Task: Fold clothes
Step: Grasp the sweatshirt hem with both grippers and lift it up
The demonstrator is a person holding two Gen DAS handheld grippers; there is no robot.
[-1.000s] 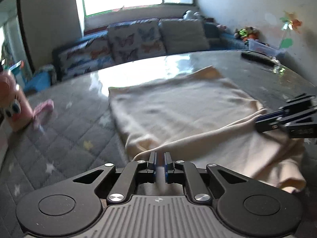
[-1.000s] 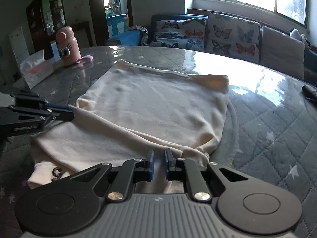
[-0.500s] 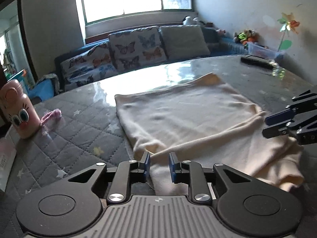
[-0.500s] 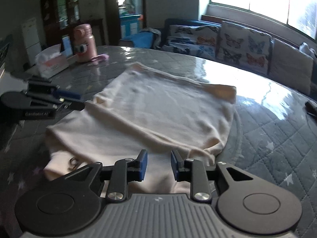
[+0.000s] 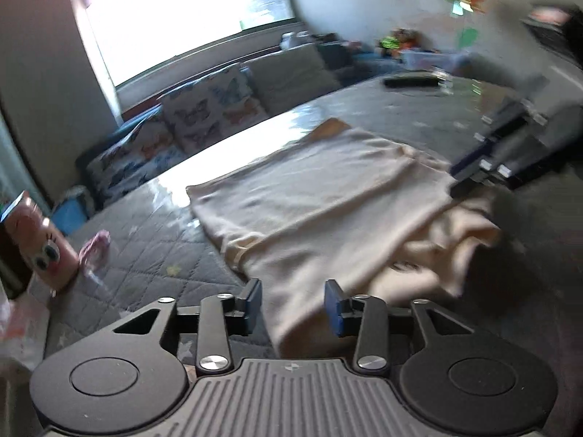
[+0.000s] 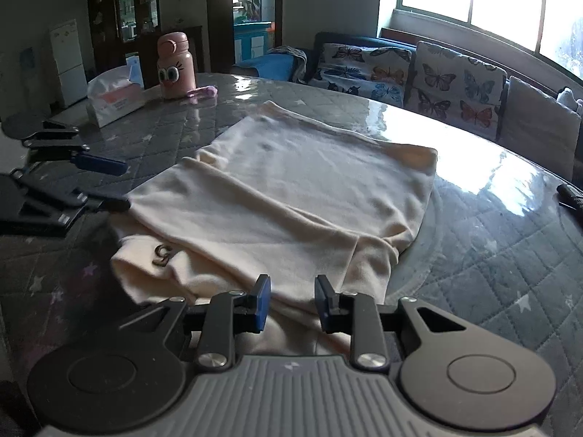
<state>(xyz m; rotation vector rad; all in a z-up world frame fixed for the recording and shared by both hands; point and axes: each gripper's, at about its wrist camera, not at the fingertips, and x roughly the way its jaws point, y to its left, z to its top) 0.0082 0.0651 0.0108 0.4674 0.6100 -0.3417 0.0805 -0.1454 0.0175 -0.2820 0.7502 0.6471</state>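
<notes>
A cream garment [image 6: 291, 196] lies folded over on the quilted grey table [image 6: 510, 266]; it also shows in the left wrist view [image 5: 328, 200]. A dark printed mark [image 6: 162, 254] shows on its lower layer near the front left. My left gripper [image 5: 293, 304] is open and empty, just above the garment's near edge. My right gripper [image 6: 292, 300] is open and empty over the garment's near edge. Each gripper appears in the other's view: the left gripper at the left [image 6: 98, 182], the right gripper at the right [image 5: 492, 156].
A pink bottle with cartoon eyes [image 6: 175, 67] and a tissue box [image 6: 113, 98] stand at the table's far left. A small pink item [image 6: 204, 91] lies beside the bottle. A dark remote [image 5: 410, 82] lies at the far side. Butterfly cushions [image 6: 452, 87] line a sofa beyond.
Both grippers have opened wider and let go of the garment's edge, then drawn back. The folded-over layer now lies on the garment. The left view has tilted.
</notes>
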